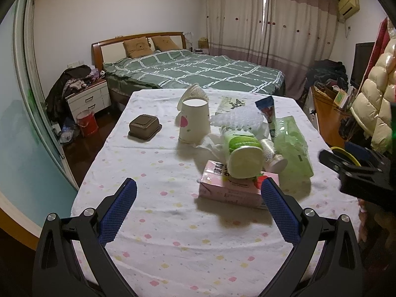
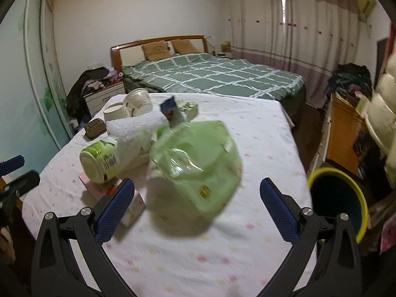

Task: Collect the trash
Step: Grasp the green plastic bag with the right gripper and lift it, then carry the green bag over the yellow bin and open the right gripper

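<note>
A pile of trash lies on the table (image 1: 153,222): a pink carton (image 1: 230,190), a green-and-white bottle (image 1: 243,153) lying on it, a green plastic pack (image 1: 292,143), a small white bottle (image 1: 272,154), a blue-capped tube (image 1: 268,113), bubble wrap (image 1: 237,118) and a paper cup (image 1: 194,121). My left gripper (image 1: 198,198) is open, just short of the pink carton. My right gripper (image 2: 196,195) is open around the near end of the green pack (image 2: 198,158). The green-and-white bottle (image 2: 104,160) lies left of it. A yellow-rimmed bin (image 2: 339,200) stands right of the table.
A brown box (image 1: 144,127) sits at the table's left. A second cup (image 1: 195,92) lies behind the paper cup. A bed (image 1: 198,74) stands beyond the table, a wooden cabinet (image 1: 329,113) and coats to the right, and a nightstand (image 1: 89,99) at left.
</note>
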